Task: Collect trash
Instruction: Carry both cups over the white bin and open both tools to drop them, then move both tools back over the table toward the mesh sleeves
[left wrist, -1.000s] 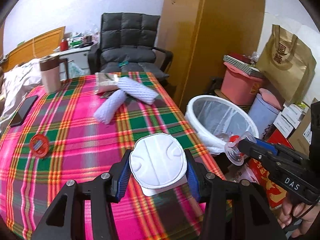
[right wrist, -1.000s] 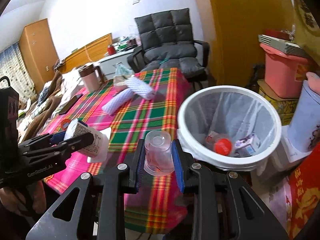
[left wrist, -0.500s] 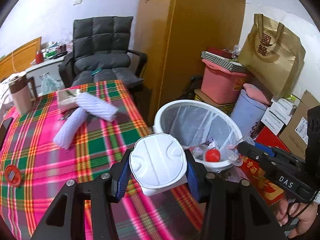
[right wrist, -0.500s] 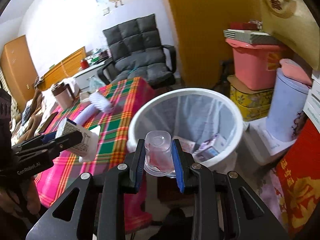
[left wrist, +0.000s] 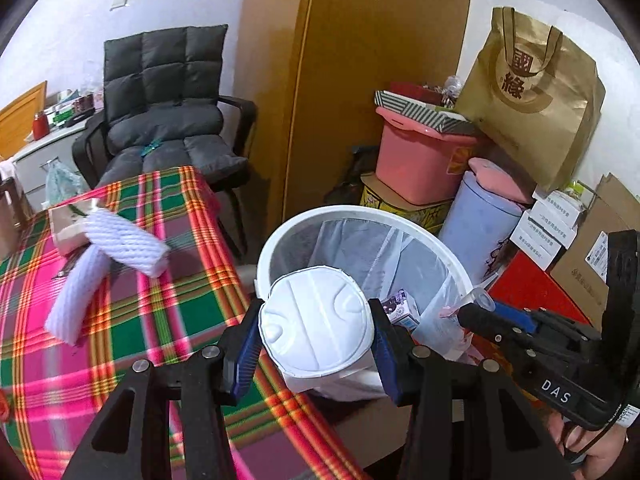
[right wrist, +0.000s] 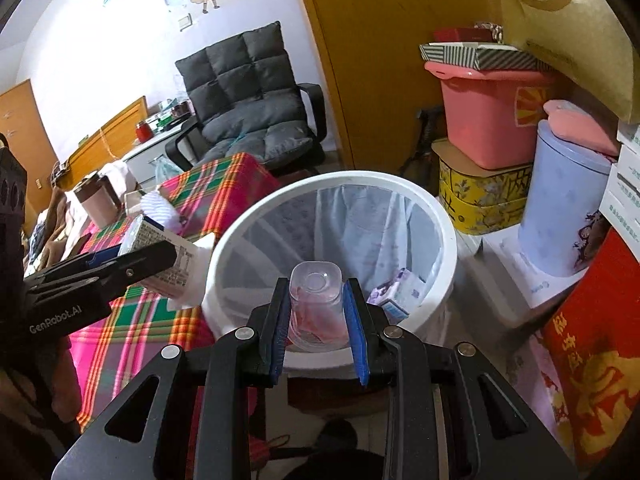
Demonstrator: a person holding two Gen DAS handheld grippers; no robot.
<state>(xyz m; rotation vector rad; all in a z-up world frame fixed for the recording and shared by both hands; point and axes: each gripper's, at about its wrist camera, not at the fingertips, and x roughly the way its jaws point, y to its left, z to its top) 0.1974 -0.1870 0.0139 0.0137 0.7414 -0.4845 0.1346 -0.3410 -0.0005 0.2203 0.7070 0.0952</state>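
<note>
Jaws of both grippers grip trash: left gripper [left wrist: 316, 334] a white carton [left wrist: 316, 320], right gripper [right wrist: 316, 312] a clear cup [right wrist: 316, 300], over the bin's rim [right wrist: 436, 208].

Left gripper [left wrist: 316, 334]: tilted downward, jaws set wide, pads clamped on a white container. Right gripper [right wrist: 316, 306]: tilted downward, to the right of the left, jaws narrower, pads clamped on a clear cup.

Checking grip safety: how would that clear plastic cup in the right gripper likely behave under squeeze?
The clear plastic cup looks thin-walled, so probably light and easily crushed. Its smooth sides may slip between the right gripper pads. Pinkish residue inside could drip if tilted.
</note>
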